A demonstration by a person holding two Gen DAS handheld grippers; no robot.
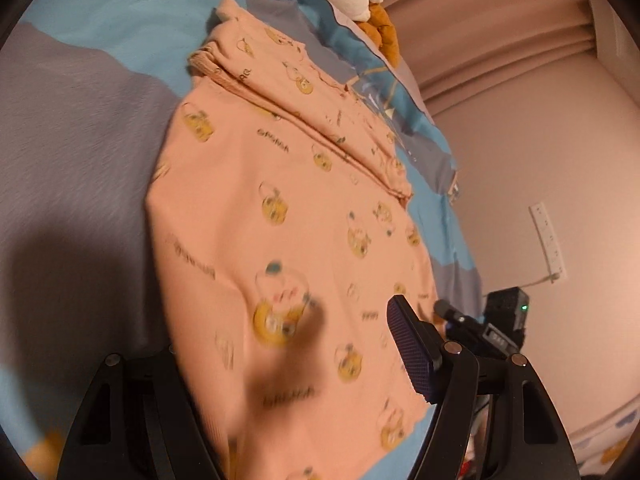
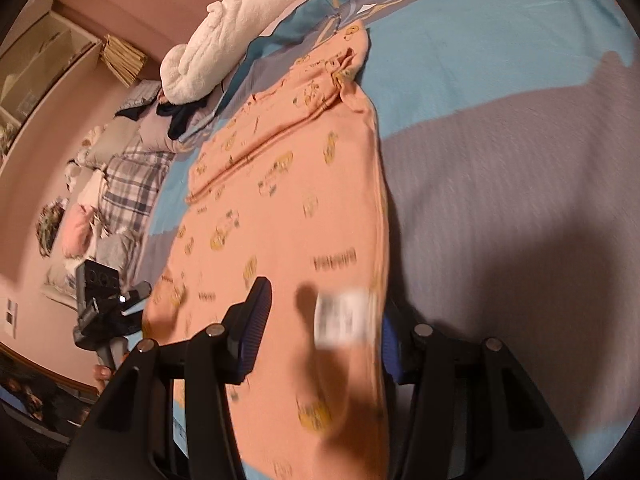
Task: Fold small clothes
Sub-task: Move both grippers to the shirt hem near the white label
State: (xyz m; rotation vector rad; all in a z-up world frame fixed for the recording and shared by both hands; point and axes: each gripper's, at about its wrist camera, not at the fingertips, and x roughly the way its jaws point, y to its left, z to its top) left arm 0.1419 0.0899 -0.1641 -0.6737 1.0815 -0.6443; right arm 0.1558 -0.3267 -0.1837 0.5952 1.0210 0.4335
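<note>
**Both tongs spread wide over one peach garment on the bed**

Tongs first: the left tongs (image 1: pixel 280 364) stand wide, the near edge of the garment lying in the gap between the two fingers. Only the right-hand finger's ribbed blue pad (image 1: pixel 412 354) shows there; the other pad is hidden under the cloth. The right tongs (image 2: pixel 324 336) are likewise spread wide, with the fabric running between them, one blue pad (image 2: pixel 252 330) plain on the left and only a sliver of the other past the cloth's edge. Whether any pad touches the fabric cannot be told, as both pictures are blurred.

One peach garment (image 1: pixel 280 208) with yellow cartoon prints lies spread on the bed (image 1: pixel 72 152), whose cover is grey and light blue. Part of the garment is folded over across its far end.

Only the right wrist view shows the white care label (image 2: pixel 342 318) on the near end of the garment, one white fluffy bundle (image 2: pixel 228 28) at the head of the bed, a plaid cloth (image 2: pixel 128 188) among heaped bedding at the left, and a stack of papers (image 2: pixel 122 60) by the wall. It also shows the other handheld gripper unit (image 2: pixel 104 308) off the bed's edge.

Only the left wrist view shows one white wall socket strip (image 1: pixel 548 240) with a cable, and the opposite gripper unit (image 1: pixel 488 324) with one green light.
</note>
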